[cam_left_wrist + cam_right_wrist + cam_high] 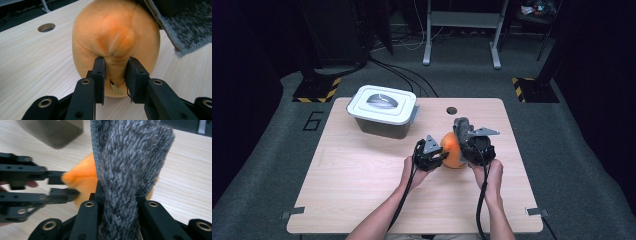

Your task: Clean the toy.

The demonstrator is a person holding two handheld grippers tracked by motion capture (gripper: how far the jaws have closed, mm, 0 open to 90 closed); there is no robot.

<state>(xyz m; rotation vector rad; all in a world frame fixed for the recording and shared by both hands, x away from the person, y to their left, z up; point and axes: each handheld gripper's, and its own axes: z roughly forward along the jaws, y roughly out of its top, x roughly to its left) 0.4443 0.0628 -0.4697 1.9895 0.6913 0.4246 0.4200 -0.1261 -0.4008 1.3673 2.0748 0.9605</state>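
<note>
Orange plush toy (453,150) sits on the wooden table (362,175), caught between our two claws. We find the left claw (114,72) pinching a raised fold of the plush: in the left gripper view the pads press in from either side of that fold, and a small paper tag (116,88) hangs just below the pinch. The right claw (119,197) is clamped on a strip of grey fuzzy cloth (130,157), which rises between its jaws and stands up ahead of them.

The high view places the left claw against the toy's left side and the right claw against its right, with the grey cloth lying over the toy's top on the right claw's side. It also records a lidded grey bin (384,111) well beyond the left claw and a round hole (451,110) in the table past the toy. The right gripper view shows the left claw reaching in from the side, its pads closed on the orange fold (the tag cannot be made out from there). In the left gripper view, grey cloth drapes down beyond the toy's upper right.
</note>
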